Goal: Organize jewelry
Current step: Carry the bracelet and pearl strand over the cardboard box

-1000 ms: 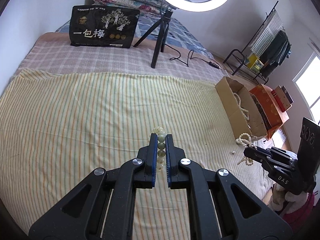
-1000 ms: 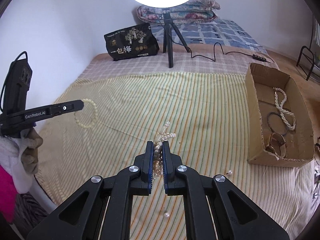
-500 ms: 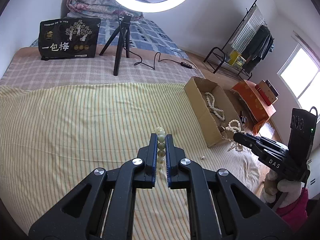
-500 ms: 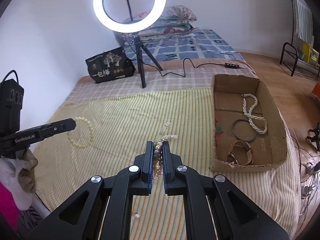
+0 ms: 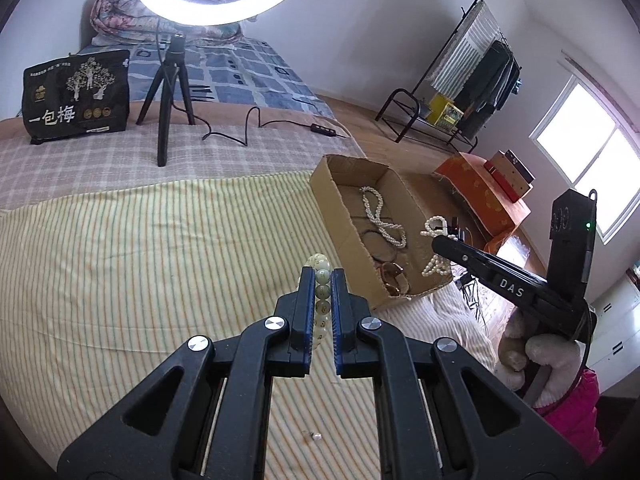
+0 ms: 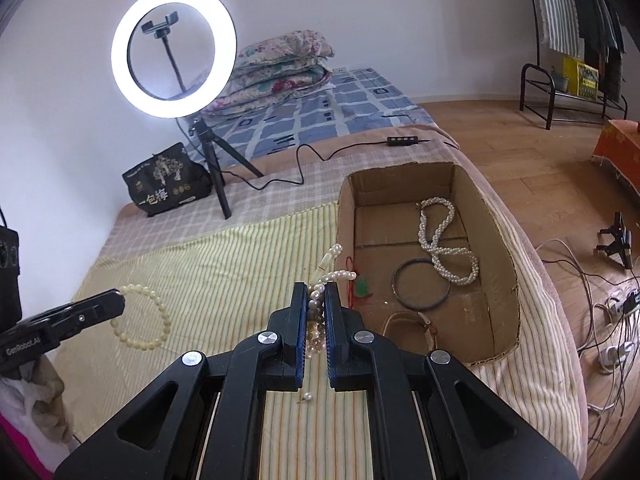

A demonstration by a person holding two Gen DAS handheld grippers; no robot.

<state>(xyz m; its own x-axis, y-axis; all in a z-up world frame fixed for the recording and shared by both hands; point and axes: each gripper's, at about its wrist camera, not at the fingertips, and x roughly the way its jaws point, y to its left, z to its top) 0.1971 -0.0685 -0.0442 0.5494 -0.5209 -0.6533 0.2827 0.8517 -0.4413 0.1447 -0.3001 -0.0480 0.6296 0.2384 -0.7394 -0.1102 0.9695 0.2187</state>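
Observation:
My left gripper point(image 5: 322, 276) is shut on a pale green bead bracelet point(image 5: 320, 272), held above the striped cloth; from the right wrist view the bracelet point(image 6: 140, 320) hangs as a ring from its tip. My right gripper point(image 6: 316, 292) is shut on a bunch of pearl strands point(image 6: 332, 274) next to the cardboard box point(image 6: 500, 264); in the left wrist view the pearls point(image 5: 434, 226) hang over the box point(image 5: 324, 188). Inside lie a pearl necklace point(image 6: 444, 236), a dark bangle point(image 6: 420, 284) and a watch point(image 6: 428, 326).
A ring light on a tripod point(image 6: 172, 48), a black snack bag point(image 6: 166, 186) and a cable with a switch point(image 6: 404, 141) stand at the back of the bed. A loose pearl earring point(image 6: 306, 397) lies on the striped cloth point(image 6: 224, 272). Cables and floor lie beyond the bed's right edge.
Both grippers have moved toward the cardboard box, each holding its jewelry. The box now sits much closer in both views, with the pearl bunch at its near left wall.

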